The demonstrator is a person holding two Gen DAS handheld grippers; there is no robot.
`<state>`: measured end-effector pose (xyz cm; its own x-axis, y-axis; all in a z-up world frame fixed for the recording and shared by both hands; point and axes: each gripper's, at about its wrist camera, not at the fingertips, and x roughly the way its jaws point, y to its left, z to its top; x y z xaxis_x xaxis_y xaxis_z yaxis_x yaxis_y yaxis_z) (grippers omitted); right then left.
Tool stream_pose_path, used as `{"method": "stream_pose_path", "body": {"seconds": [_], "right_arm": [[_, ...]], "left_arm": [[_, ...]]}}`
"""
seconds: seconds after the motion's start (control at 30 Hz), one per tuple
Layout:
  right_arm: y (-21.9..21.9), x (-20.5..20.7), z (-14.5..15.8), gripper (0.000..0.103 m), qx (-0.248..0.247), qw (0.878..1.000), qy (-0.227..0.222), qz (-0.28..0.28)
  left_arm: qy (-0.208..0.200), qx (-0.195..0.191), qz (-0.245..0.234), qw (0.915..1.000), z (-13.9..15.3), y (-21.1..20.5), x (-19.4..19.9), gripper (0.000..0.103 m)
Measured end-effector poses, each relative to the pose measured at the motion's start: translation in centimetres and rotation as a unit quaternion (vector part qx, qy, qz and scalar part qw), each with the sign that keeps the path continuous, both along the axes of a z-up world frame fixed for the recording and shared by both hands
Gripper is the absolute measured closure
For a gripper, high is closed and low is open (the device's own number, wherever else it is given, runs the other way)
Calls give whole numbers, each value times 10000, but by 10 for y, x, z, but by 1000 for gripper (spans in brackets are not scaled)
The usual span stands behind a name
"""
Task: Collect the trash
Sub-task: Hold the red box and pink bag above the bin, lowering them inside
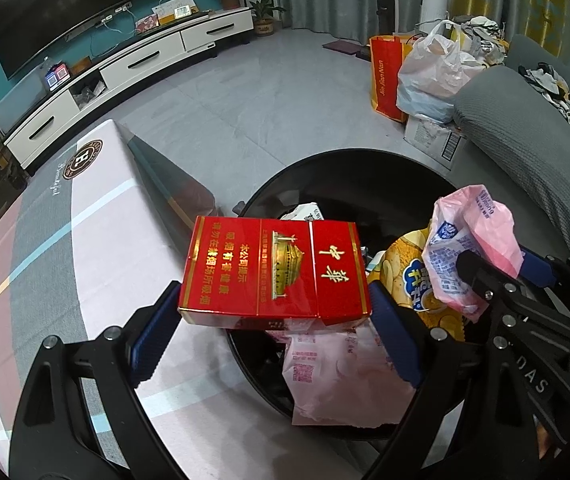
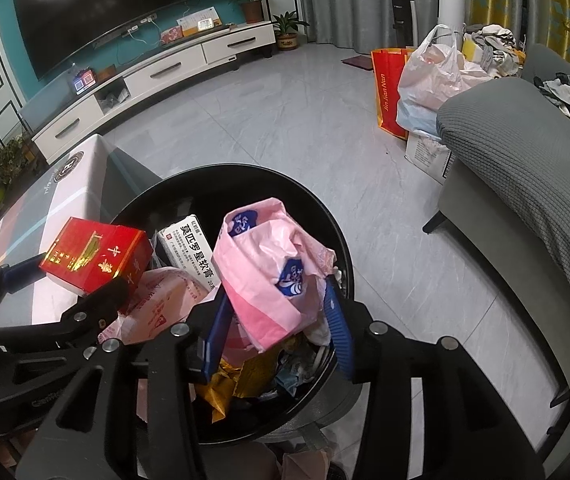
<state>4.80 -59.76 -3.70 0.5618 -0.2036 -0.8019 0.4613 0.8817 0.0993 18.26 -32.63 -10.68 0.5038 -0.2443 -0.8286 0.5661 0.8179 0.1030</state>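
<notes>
A red cigarette box (image 1: 273,272) sits flat between the blue pads of my left gripper (image 1: 275,304), which is shut on it, above the near-left rim of the black round bin (image 1: 325,160). The right wrist view shows the same box (image 2: 93,260) and left gripper (image 2: 65,284) beside the bin (image 2: 245,168). My right gripper (image 2: 277,296) is over the bin, with a crumpled pink plastic wrapper (image 2: 269,272) standing up between its pads, which touch it on both sides. In the left wrist view that wrapper (image 1: 473,248) and right gripper (image 1: 505,268) are at the right.
The bin holds a white medicine box (image 2: 193,244), a yellow snack bag (image 1: 405,272) and another pink wrapper (image 1: 337,372). A table with a pink and grey cloth (image 1: 65,220) borders the bin's left. A grey sofa (image 2: 525,184) is on the right, with bags (image 2: 425,80) beyond it.
</notes>
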Motion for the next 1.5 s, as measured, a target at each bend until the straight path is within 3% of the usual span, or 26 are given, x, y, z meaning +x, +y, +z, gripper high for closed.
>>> {"method": "stream_pose_path", "body": {"seconds": [0.7, 1.5], "right_arm": [[-1, -1, 3, 48, 49, 10000, -16, -63], [-3, -3, 7, 47, 110, 9999, -57, -92]], "left_arm": [[82, -117, -115, 9998, 2, 2, 2, 12], [12, -266, -272, 9993, 9, 2, -3, 11]]}}
